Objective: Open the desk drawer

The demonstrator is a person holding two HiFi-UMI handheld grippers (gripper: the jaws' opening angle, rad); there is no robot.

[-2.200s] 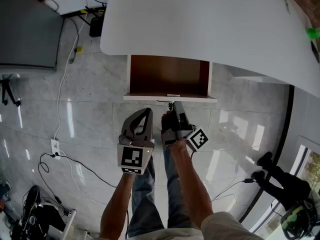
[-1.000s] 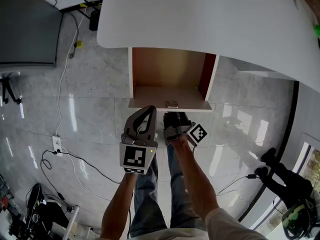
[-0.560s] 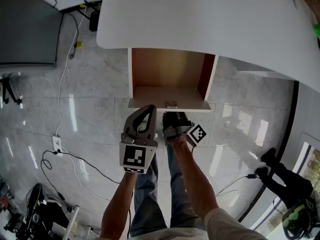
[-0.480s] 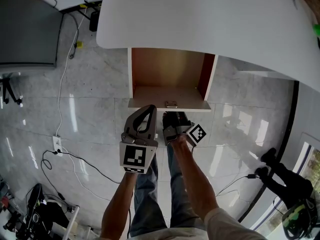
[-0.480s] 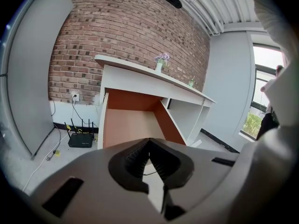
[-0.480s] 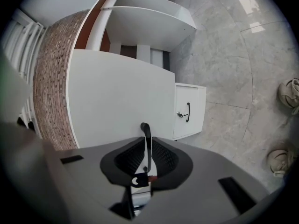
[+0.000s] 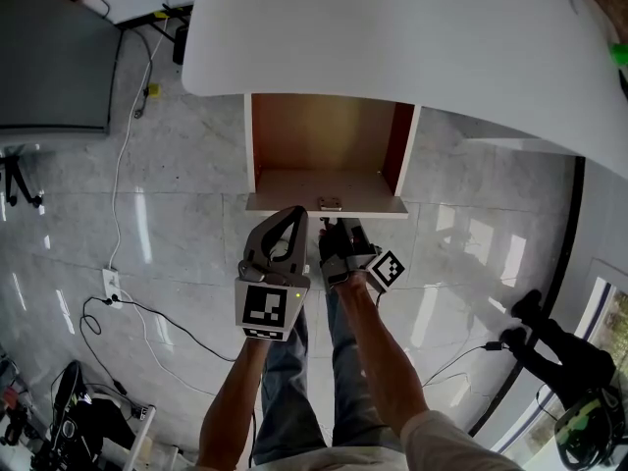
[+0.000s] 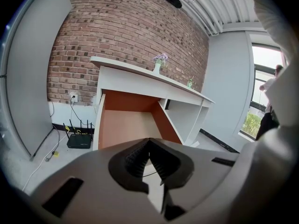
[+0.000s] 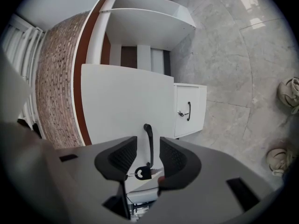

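The desk drawer (image 7: 294,202) stands pulled out from under the white desk (image 7: 412,37), and its brown inside (image 7: 319,130) has nothing in it. My right gripper (image 7: 339,229) is at the drawer front, rolled on its side. In the right gripper view its jaws (image 9: 148,144) are opening on either side of the black handle (image 9: 149,133), and the pads are off it. A black-headed key (image 9: 141,172) hangs just below the handle. My left gripper (image 7: 291,214) hovers beside it, shut on nothing, and in its own view (image 8: 149,141) it faces the drawer's inside (image 8: 126,125).
A grey panel (image 7: 49,57) stands at the left, with cables and a wall socket (image 7: 108,287) on the marble floor. A black router (image 8: 79,140) sits by the brick wall. A small white cabinet (image 9: 189,110) is beside the desk. The person's legs are below the grippers.
Since the oldest frame the drawer has come further out from under the desk. Over the last second the drawer and both grippers have hardly moved.
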